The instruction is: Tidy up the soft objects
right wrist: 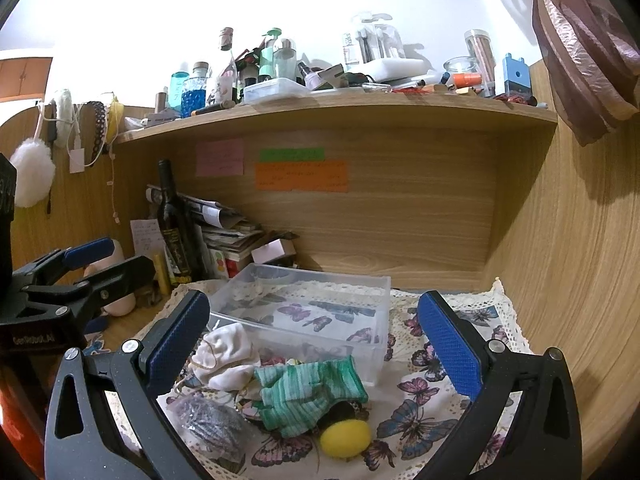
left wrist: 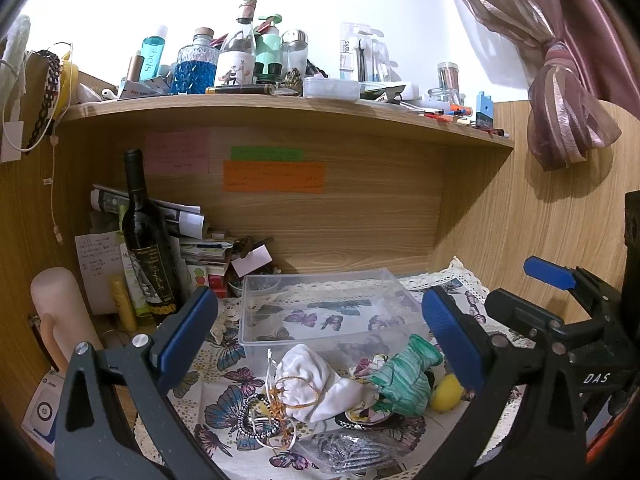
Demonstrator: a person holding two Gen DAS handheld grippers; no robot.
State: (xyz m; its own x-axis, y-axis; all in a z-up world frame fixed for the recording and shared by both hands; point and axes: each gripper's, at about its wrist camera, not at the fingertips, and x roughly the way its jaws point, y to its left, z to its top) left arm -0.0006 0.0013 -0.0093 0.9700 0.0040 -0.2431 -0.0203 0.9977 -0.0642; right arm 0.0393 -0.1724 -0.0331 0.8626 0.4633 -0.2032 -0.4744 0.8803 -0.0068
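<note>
A pile of soft things lies on the butterfly cloth point(left wrist: 224, 396) in front of a clear plastic box point(left wrist: 324, 308): a white drawstring pouch point(left wrist: 316, 380), a green striped glove point(left wrist: 404, 376), a yellow soft ball point(left wrist: 447, 392) and a silver mesh bag point(left wrist: 344, 456). My left gripper point(left wrist: 320, 340) is open above the pile, holding nothing. In the right wrist view the pouch point(right wrist: 228, 356), glove point(right wrist: 308, 392), ball point(right wrist: 346, 438), mesh bag point(right wrist: 212, 420) and box point(right wrist: 304, 304) lie between the fingers of my open, empty right gripper point(right wrist: 316, 344).
A dark wine bottle point(left wrist: 146, 240) and stacked papers point(left wrist: 188, 236) stand at the back left. A pink tumbler point(left wrist: 60, 312) is at the left edge. A wooden shelf point(left wrist: 280, 108) crowded with bottles hangs overhead. A wooden wall point(right wrist: 580, 280) closes the right side.
</note>
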